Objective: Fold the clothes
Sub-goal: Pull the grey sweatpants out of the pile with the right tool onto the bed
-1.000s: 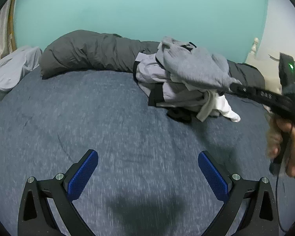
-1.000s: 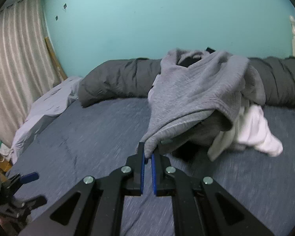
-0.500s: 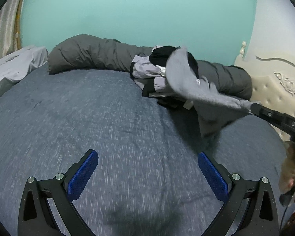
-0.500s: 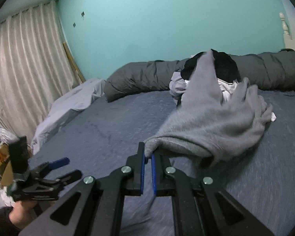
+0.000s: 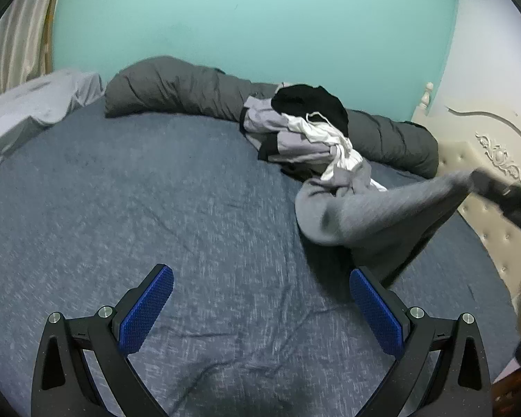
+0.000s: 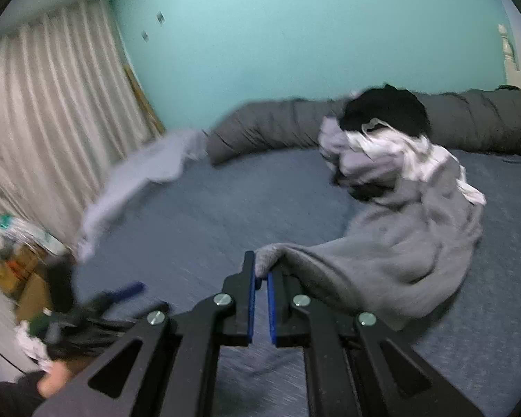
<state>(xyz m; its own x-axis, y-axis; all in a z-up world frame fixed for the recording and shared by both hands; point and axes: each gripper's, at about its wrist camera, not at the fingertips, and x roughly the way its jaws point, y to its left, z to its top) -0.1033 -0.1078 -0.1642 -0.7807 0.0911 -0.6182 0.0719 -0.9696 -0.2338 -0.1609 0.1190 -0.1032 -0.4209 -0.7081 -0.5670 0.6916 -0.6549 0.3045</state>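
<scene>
Grey sweatshirt (image 6: 392, 253) is now off the clothes pile (image 5: 302, 132) onto the blue bed (image 5: 139, 208), the right gripper (image 6: 260, 278) clamped on its edge; the left gripper (image 5: 260, 309) gapes empty, so spreading can begin.

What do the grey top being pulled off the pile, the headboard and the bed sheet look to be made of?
Grey top: soft knit, probably cotton fleece; matte heathered surface, drapes in thick folds from the right tool.
Headboard: cream padded upholstery, likely faux leather; button tufting, slight sheen, carved trim above.
Bed sheet: woven or jersey fabric, blue with pale flecks, matte, lightly creased.
</scene>
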